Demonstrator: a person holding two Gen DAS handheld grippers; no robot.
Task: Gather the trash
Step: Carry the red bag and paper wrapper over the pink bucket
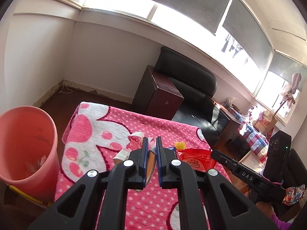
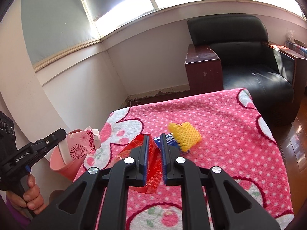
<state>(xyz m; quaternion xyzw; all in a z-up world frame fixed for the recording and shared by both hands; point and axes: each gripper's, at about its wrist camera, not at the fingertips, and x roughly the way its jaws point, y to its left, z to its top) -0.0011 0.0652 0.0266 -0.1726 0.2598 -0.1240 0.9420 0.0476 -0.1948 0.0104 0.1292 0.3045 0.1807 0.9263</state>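
My left gripper (image 1: 151, 143) is shut on a pink-and-white paper carton (image 1: 134, 143), lifted off the pink blanket (image 1: 119, 122). In the right wrist view, that carton (image 2: 80, 145) hangs from the left gripper (image 2: 62, 133) just above the pink bin (image 2: 65, 164), at the table's left edge. My right gripper (image 2: 155, 138) is shut on a red plastic wrapper (image 2: 151, 164), raised over the blanket (image 2: 220, 124). The same red wrapper (image 1: 195, 157) shows beside the right gripper (image 1: 214, 153). A yellow foam net (image 2: 186, 136) and a blue packet (image 2: 170, 140) lie on the blanket.
The pink bin (image 1: 25, 149) stands on the floor left of the table, with some scraps inside. A black leather armchair (image 2: 249, 63) and a dark wooden cabinet (image 2: 203, 67) stand behind the table. A person's hand (image 2: 28, 193) holds the left gripper's handle.
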